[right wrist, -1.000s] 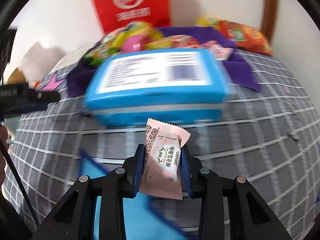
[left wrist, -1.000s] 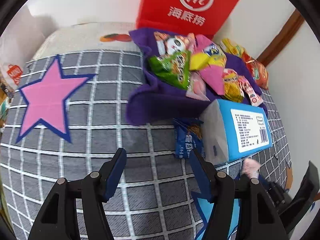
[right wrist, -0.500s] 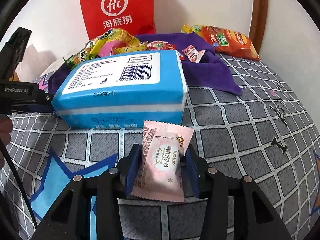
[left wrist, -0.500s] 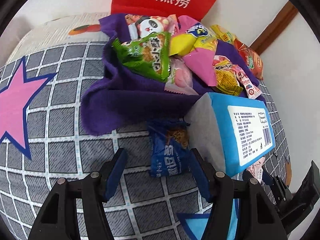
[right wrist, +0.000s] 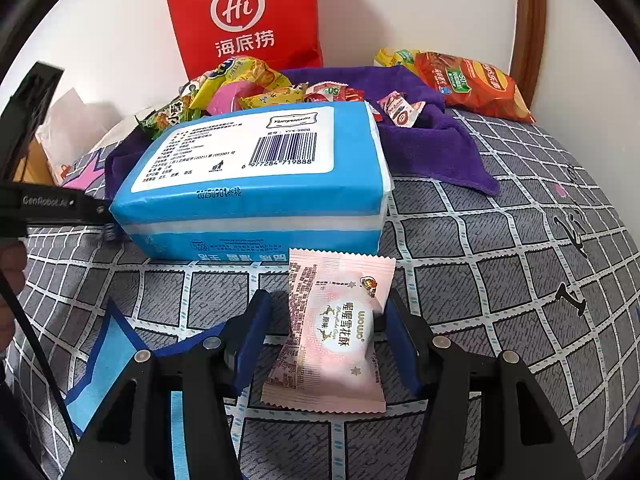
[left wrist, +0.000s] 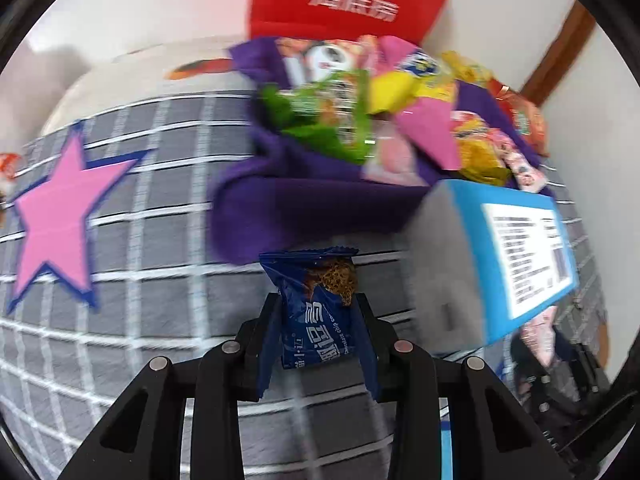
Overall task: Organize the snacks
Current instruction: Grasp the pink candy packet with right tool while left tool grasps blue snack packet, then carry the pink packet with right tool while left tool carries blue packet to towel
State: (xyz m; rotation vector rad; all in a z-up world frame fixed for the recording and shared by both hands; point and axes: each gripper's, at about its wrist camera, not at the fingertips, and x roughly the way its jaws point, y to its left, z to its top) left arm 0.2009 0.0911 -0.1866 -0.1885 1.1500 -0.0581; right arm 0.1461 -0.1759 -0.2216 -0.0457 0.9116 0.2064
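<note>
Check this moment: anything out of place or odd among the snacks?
Yes. A blue tissue pack sits among the snacks, not a snack. An orange chip bag lies off the purple cloth, apart from the pile.

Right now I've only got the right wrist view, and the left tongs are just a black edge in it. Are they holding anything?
Observer: Yes. The left tongs are shut on a dark blue snack packet.
Operator: What kind of snack?
Observer: The wrapper pictures a chocolate chip cookie.
Operator: What's straight ahead of those tongs?
Observer: The folded near edge of the purple cloth, with a green packet lying on the cloth behind it.
</note>
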